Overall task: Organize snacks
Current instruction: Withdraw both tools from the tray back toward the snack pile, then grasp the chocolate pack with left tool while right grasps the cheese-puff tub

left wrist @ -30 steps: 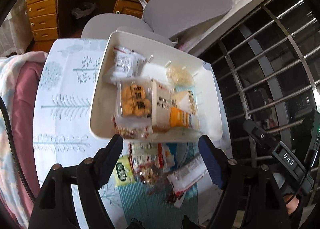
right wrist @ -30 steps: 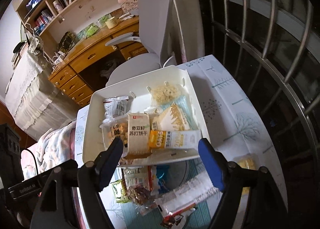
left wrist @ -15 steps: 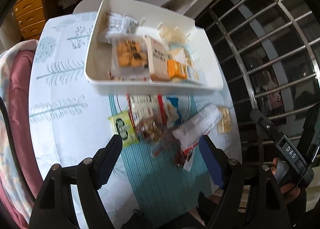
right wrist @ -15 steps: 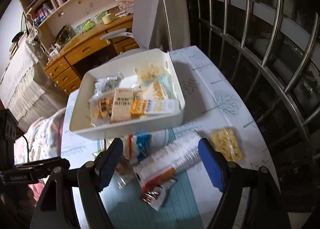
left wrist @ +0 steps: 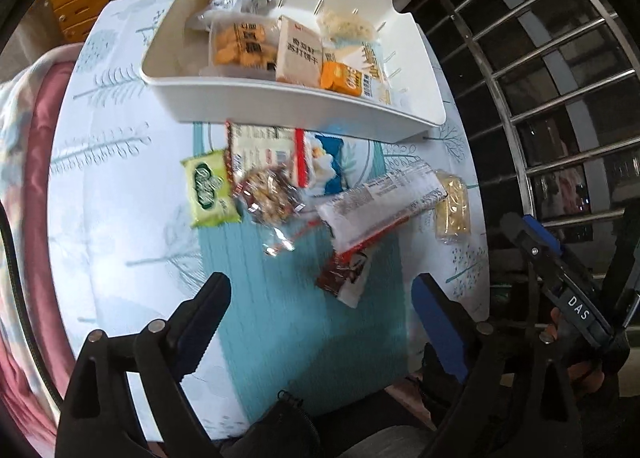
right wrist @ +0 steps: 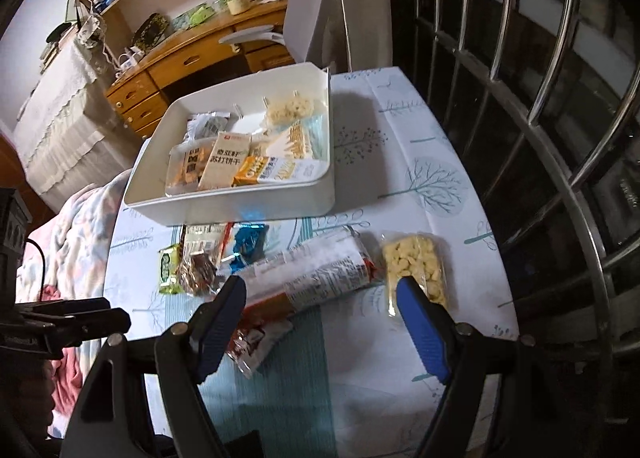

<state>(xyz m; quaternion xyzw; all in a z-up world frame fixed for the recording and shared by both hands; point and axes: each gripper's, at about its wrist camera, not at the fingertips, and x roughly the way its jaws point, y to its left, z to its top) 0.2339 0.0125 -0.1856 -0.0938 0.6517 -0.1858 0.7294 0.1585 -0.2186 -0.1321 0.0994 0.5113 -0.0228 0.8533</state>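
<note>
Both tongs have been drawn back from the white tray (left wrist: 280,98) toward loose packets (left wrist: 384,198); left tongs (left wrist: 320,306) opening, right tongs (right wrist: 320,306) wide, both empty. Next pick is expected.

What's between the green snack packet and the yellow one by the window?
Between the green packet and the yellow packet lie a nut bag and a long white wrapper, clearest in the left wrist view.

1. Tablecloth (left wrist: 120,194): white w/ teal tree print, teal striped centre.
2. Bin (left wrist: 280,98): plain white, upper frame.
3. Snack pack (left wrist: 208,188): green, mid-left.
4. Biscuit pack (right wrist: 414,264): clear, yellow pieces.
5. Gripper pads (right wrist: 422,332): blue.
</note>
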